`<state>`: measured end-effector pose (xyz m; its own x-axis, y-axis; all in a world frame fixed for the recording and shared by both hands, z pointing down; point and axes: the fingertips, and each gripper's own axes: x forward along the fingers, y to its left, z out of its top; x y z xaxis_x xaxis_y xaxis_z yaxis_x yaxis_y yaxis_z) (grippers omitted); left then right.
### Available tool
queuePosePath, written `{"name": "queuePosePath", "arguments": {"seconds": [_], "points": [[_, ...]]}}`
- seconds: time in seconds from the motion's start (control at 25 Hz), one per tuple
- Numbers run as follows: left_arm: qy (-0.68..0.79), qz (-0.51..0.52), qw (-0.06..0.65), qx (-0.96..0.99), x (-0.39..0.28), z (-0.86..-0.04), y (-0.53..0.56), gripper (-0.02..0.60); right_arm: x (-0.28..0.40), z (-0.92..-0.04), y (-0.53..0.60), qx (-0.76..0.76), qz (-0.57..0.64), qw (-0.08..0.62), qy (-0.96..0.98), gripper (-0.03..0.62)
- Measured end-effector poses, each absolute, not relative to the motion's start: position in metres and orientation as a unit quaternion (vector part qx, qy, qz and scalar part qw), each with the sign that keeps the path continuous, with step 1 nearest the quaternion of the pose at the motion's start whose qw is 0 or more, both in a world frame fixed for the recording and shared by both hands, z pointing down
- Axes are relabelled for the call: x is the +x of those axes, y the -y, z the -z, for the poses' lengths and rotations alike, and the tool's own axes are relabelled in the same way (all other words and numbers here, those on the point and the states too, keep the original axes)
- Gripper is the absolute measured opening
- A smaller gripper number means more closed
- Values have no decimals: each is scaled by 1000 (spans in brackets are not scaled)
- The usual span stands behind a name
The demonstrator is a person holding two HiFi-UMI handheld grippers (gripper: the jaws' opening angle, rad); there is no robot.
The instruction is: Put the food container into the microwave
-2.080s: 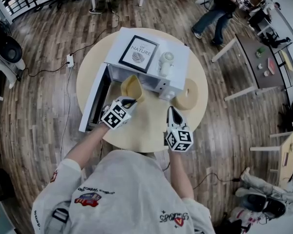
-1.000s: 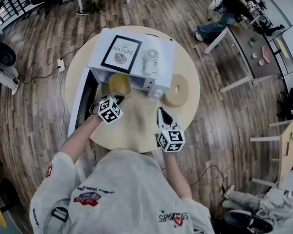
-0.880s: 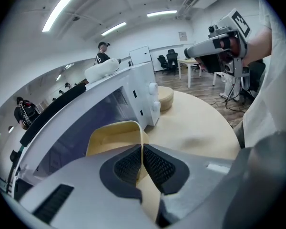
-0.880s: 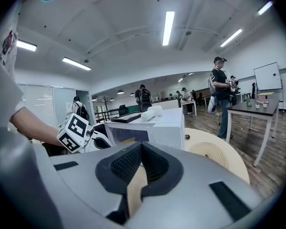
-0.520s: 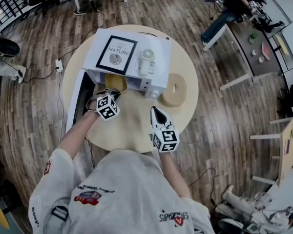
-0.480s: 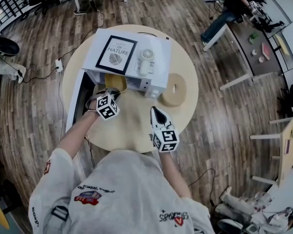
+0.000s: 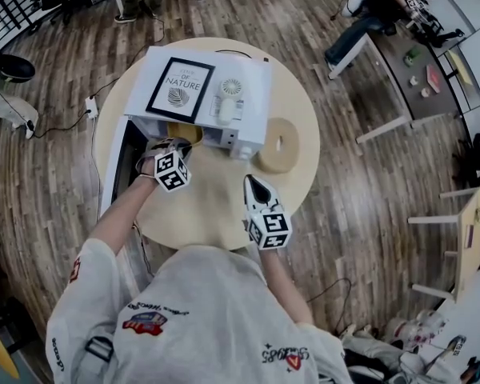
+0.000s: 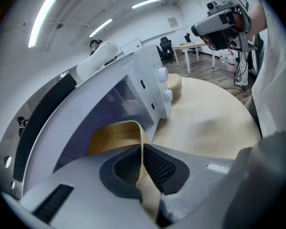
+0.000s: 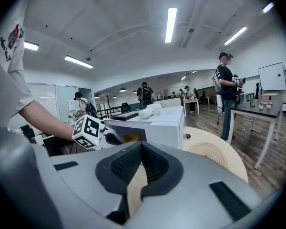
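One tan plastic food container (image 8: 115,136), rim clamped in left tongs (image 8: 142,156), at one white microwave's (image 7: 252,86) opening, upper centre; right tongs (image 9: 141,151) together, empty.

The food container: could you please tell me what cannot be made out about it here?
Head view: the top of the microwave hides its cavity and most of the food container.
Left gripper view: the left gripper, shut on its wall, hides its base; contact with the cavity floor is unclear.
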<state>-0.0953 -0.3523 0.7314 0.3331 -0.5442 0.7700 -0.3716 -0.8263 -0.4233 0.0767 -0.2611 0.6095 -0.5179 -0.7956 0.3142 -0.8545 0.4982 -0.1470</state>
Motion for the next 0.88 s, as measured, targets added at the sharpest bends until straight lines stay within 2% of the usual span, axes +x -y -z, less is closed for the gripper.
{"name": "queuePosePath", "arguments": {"seconds": [0.88], "points": [[-323,522,153,-774,-91,-753,402,15,101,-623,272,490,-158,109,850,2]]}}
